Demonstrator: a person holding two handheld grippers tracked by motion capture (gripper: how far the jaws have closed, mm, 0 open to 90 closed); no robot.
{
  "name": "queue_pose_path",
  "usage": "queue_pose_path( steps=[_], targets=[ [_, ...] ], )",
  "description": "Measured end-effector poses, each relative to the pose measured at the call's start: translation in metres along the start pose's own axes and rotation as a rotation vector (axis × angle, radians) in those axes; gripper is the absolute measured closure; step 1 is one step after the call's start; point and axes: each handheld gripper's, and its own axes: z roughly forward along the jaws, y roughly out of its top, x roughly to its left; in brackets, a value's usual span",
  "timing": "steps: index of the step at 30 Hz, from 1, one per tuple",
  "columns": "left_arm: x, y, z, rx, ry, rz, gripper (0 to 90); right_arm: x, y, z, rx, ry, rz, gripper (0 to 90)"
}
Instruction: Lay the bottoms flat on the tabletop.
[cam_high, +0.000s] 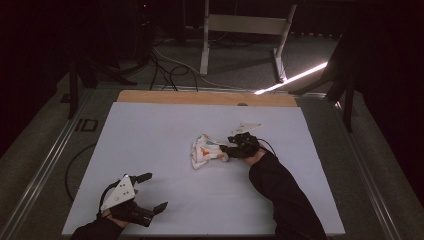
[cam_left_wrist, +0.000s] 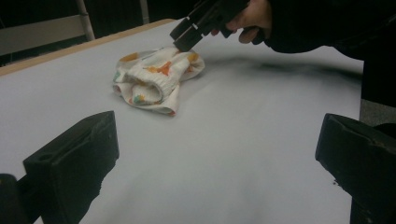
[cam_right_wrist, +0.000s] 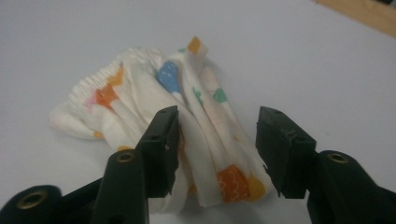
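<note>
Cloth (cam_high: 206, 151): crumpled on the white table (cam_high: 150, 135).
Right gripper (cam_right_wrist: 217, 149): jaws half spread around the cloth's near edge, not pinching.
Left gripper (cam_high: 150, 192): jaws spread wide, well apart from the cloth.

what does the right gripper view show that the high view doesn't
Right gripper view alone: the right gripper seen close, its jaws apart either side of a bunched end of the cloth, the pads not yet pressing it, plus the blue, green and orange print.

High view alone: the left gripper, open and apart from the cloth near the table's front left, the person's dark sleeve and the floor beyond.

Both: the crumpled cloth on the white table with the right gripper at it.
</note>
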Motion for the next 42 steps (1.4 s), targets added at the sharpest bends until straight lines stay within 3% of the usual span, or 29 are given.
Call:
queue_pose_path(
  steps=[6,12,16,21,27,33,42],
  targets=[
    [0.0,0.0,0.001,0.002,-0.003,-0.001,0.1,0.0,-0.006,0.013,0.038,0.024,-0.007,57.4],
    [0.0,0.0,0.001,0.003,-0.003,0.001,0.1,0.004,-0.009,0.015,0.053,0.058,-0.021,74.5],
    [0.0,-0.001,0.002,0.007,-0.002,0.0,0.1,0.008,-0.008,0.012,0.068,0.043,-0.053,81.7],
    [0.0,-0.001,0.003,0.01,-0.002,-0.005,0.1,0.013,-0.005,0.004,0.065,0.031,-0.067,83.3],
    [-0.001,-0.001,0.006,0.013,-0.007,-0.009,0.1,0.018,0.0,-0.012,0.016,0.036,-0.022,83.7],
    [-0.001,0.002,0.012,0.011,-0.005,-0.026,0.1,0.025,0.007,-0.032,-0.035,0.011,0.01,83.8],
    [-0.004,0.017,0.02,-0.015,-0.003,-0.019,0.1,0.039,0.03,-0.07,-0.138,0.038,0.084,83.8]
  ],
)
